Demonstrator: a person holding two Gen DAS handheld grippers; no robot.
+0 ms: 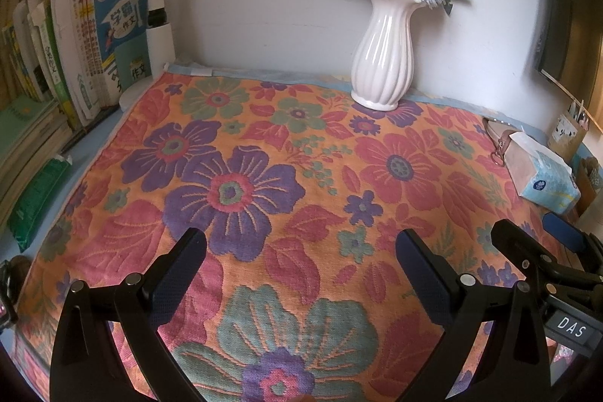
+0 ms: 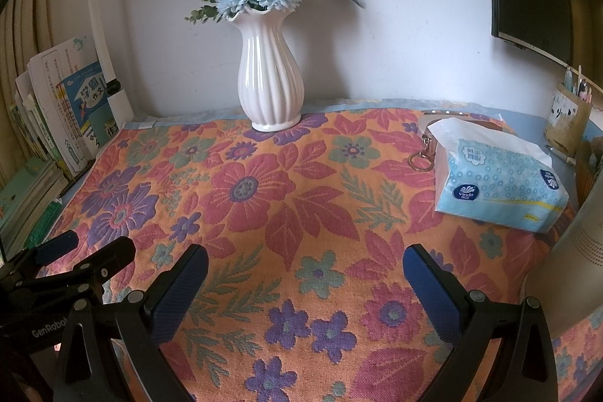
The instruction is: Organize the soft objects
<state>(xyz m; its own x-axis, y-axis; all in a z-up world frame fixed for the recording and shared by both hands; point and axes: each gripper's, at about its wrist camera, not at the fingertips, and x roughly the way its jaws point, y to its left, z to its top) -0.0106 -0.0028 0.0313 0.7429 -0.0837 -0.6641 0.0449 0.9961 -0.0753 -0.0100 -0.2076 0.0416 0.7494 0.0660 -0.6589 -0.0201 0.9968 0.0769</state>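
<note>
Covering most of the surface lay the floral towel [image 1: 286, 176], orange with red, purple and green blooms, spread flat across centre frame. Left tongs [image 1: 301, 262] and right tongs [image 2: 305, 274] hovered wide open, empty, lower frame.

The tissue pack [image 2: 497, 181] carries the brand "Vinda" in a dark blue round badge on its front; the print above it is too small to read. A plate on the right tongs' body [image 1: 571, 324] reads "DAS". The left tongs' body [image 2: 49, 321] bears "GenRobot" — cut off at the edge. Among the upright books, a blue-green cover [image 1: 122, 25] shows "学霸" and "作文" — with "作文" again lower down.
</note>
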